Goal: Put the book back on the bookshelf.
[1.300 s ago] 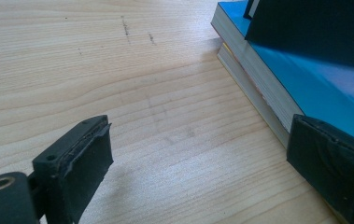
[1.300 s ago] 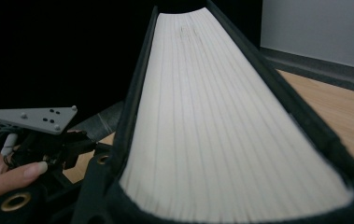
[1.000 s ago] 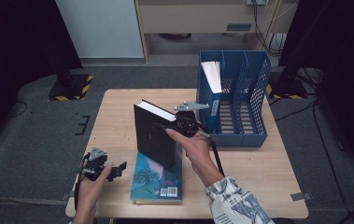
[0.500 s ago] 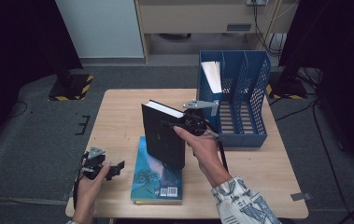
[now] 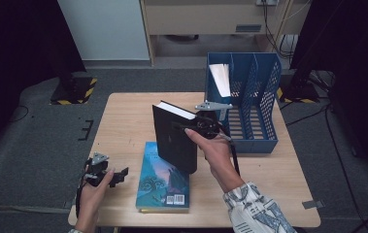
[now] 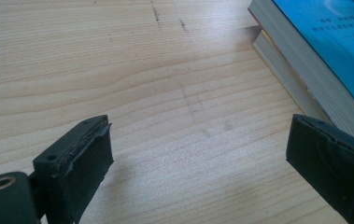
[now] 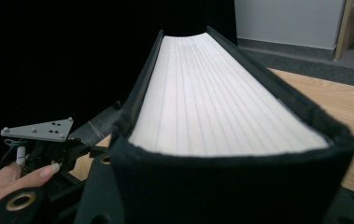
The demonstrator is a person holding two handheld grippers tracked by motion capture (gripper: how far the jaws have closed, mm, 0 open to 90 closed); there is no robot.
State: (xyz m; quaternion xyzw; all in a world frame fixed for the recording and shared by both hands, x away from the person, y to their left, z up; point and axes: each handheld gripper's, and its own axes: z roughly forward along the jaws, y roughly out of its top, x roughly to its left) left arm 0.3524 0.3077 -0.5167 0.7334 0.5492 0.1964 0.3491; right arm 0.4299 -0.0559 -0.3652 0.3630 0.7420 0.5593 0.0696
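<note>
Left gripper [image 5: 118, 174] rests at the near table [image 5: 123, 126] edge, jaws spread wide over bare wood grain, nothing between them. Beside it lies a glossy teal paperback [image 5: 164, 179], flat, on a second volume. Right gripper [image 5: 191, 127] clamps the black book [image 5: 174, 138] by its spine end; the book now stands upright, lifted clear of the stack and shifted toward the blue file rack [image 5: 249, 107] since a second ago. Judged step: transfer to a rack slot. Black book: matte cover, white ribbed page block. Rack: perforated plastic dividers, one white sheet inside.
</note>
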